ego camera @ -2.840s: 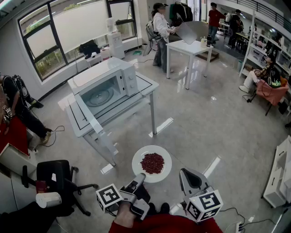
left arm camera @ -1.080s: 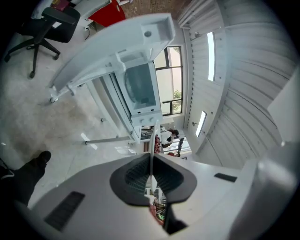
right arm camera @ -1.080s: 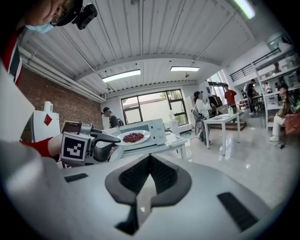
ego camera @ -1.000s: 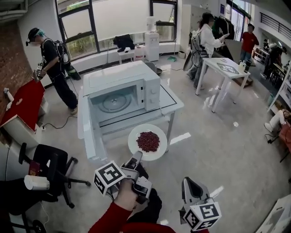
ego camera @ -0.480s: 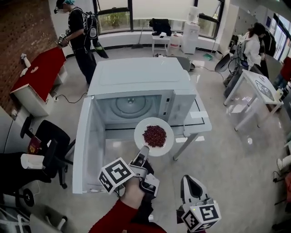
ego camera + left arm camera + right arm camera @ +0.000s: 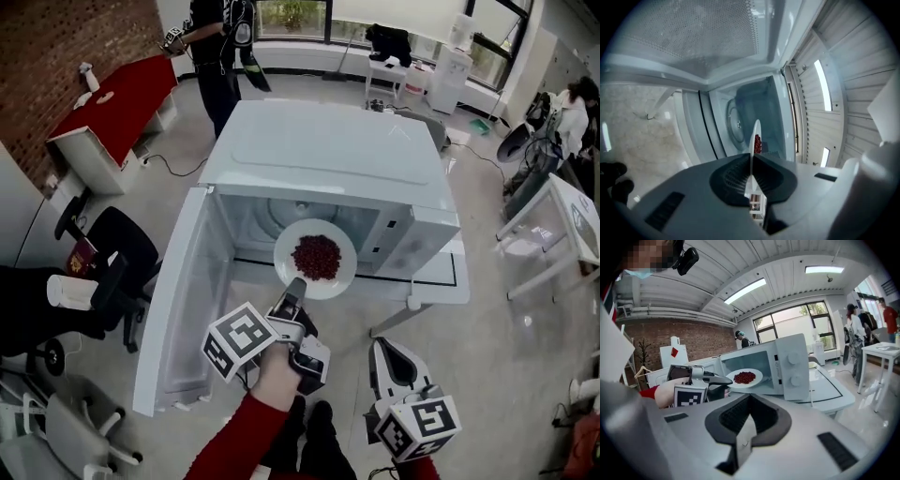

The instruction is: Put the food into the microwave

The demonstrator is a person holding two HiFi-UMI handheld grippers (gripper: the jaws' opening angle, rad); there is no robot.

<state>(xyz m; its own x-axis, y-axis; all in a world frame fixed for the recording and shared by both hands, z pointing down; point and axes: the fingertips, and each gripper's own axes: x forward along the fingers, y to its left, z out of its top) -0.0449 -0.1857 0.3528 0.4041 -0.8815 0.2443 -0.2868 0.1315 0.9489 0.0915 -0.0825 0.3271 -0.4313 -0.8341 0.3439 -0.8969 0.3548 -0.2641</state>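
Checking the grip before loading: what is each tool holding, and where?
Left tool grips the plate by its near rim; right tool holds nothing.

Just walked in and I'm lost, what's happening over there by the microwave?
A person is working with a hand-held gripper in each hand. The left gripper is shut on the rim of a round white plate carrying a pile of small red food pieces, holding it at the mouth of the white microwave, whose door stands open. The plate is not yet set down inside. The right gripper is shut, empty, and held back from the microwave.
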